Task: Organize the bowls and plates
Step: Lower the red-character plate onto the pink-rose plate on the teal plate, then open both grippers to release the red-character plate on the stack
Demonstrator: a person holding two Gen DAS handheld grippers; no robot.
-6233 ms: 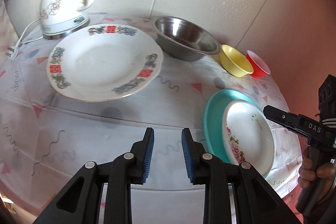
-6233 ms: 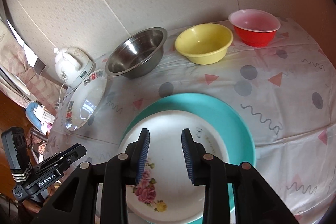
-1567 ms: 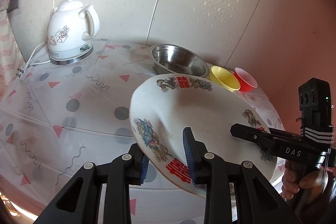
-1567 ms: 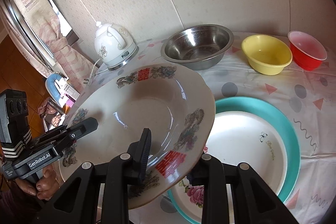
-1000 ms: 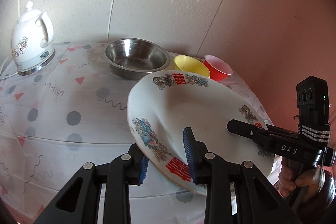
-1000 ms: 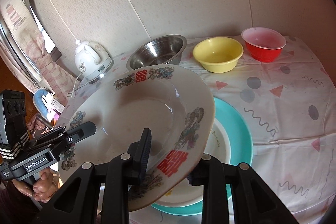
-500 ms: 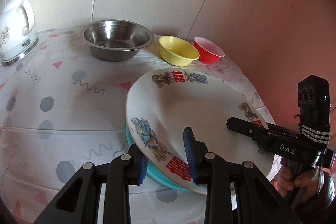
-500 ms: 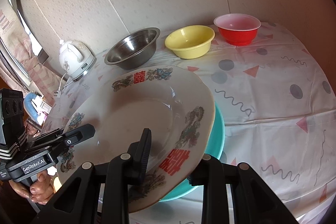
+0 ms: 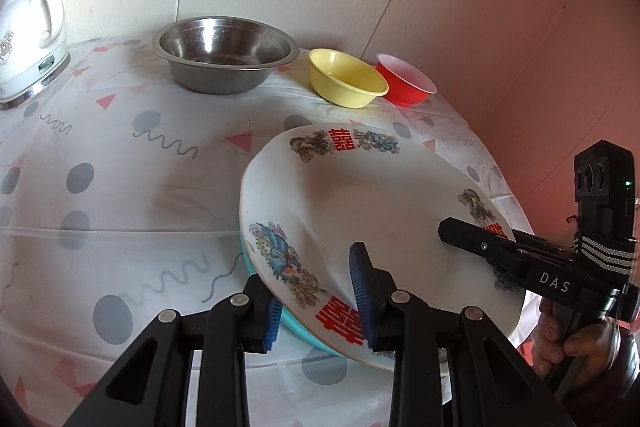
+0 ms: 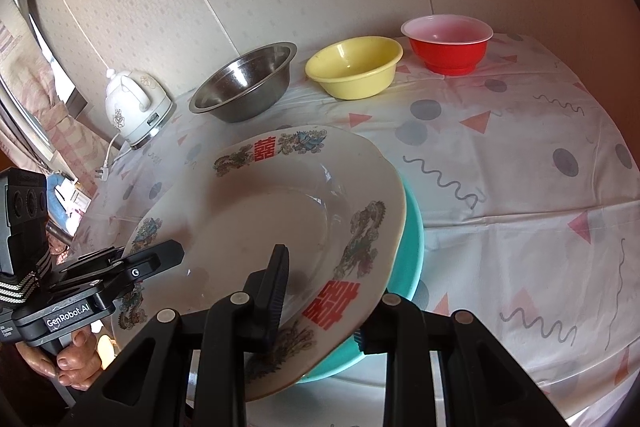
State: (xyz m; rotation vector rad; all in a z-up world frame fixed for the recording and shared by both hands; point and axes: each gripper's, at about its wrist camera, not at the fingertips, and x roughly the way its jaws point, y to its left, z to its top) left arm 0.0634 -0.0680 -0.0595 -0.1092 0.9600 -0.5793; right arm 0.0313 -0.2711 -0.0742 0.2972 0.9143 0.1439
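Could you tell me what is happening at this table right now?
A person holds the large decorated plate by opposite rims, with the left tool and the right tool both clamped on it. It is above the teal plate. The steel bowl, yellow bowl and red bowl sit behind.

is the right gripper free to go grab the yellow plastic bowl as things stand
Probably not. The right gripper is shut on the rim of the large white patterned plate, as is the left gripper. The yellow plastic bowl sits unobstructed at the back.
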